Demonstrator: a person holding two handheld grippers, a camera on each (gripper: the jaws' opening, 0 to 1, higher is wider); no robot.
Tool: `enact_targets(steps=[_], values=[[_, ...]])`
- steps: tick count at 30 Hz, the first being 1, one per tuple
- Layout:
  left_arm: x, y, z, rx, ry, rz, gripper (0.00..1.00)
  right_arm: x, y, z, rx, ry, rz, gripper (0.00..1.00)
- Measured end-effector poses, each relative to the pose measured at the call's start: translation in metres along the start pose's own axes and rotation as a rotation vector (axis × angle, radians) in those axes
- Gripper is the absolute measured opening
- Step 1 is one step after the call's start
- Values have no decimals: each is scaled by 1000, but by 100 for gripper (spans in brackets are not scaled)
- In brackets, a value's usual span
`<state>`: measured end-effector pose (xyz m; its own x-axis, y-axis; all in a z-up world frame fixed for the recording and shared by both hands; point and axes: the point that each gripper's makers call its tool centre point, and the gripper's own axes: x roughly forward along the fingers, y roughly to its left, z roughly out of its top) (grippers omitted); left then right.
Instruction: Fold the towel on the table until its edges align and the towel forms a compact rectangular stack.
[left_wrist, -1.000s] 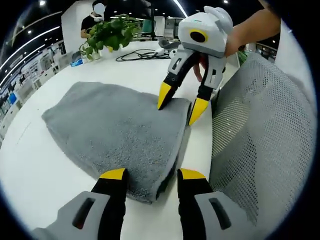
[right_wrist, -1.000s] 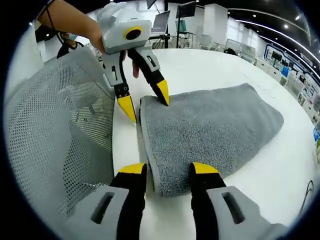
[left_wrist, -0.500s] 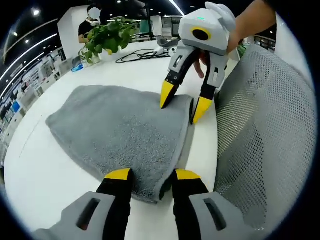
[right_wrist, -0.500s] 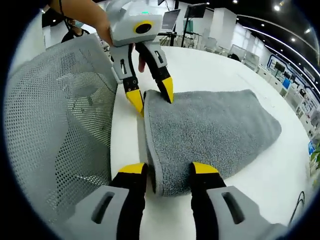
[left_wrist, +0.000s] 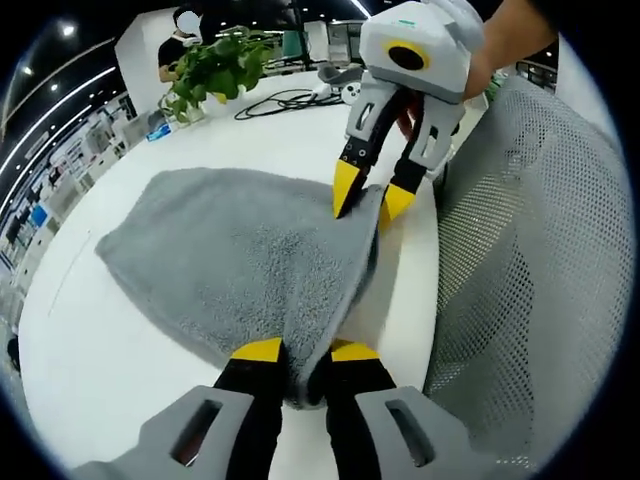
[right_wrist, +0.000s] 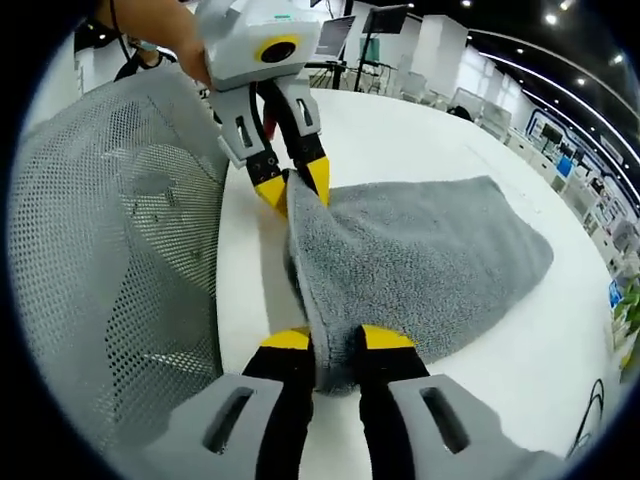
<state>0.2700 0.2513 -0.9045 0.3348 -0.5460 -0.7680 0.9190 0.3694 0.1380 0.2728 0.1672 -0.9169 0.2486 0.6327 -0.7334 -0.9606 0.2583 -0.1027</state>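
Towel edge: your left hand-held gripper (left_wrist: 302, 351) is pinching the grey towel (left_wrist: 220, 270), and its yellow tips are covering the corner they are clamping.
Far corner: your right hand-held gripper (left_wrist: 367, 196) is hiding the fold it is gripping.
Table: the mesh chair back (left_wrist: 520, 260) is blocking your sight of the white table (left_wrist: 120, 370) edge beside it.
Your forearm: it is running out past the picture's top edge.
Background shelves: they are blurring too small to read.
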Motion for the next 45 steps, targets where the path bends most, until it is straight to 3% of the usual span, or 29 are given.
enact_targets(steps=[8, 10, 22, 27, 29, 45], values=[[-2, -7, -4, -22, 0, -25, 13, 0, 3, -2, 39, 9, 40, 6], [-2, -7, -4, -97, -12, -36, 13, -3, 5, -1, 45, 9, 45, 6], [-13, -18, -1, -102, -1, -92, 11, -16, 20, 6, 80, 2, 108, 5], [-24, -18, 4, -103, -14, -104, 11, -21, 25, 10, 78, -20, 133, 5], [-30, -21, 7, -165, -22, -128, 11, -25, 28, 14, 81, -33, 146, 5], [-54, -28, 24, -183, -42, -178, 11, -54, 37, 35, 140, -116, 180, 5]])
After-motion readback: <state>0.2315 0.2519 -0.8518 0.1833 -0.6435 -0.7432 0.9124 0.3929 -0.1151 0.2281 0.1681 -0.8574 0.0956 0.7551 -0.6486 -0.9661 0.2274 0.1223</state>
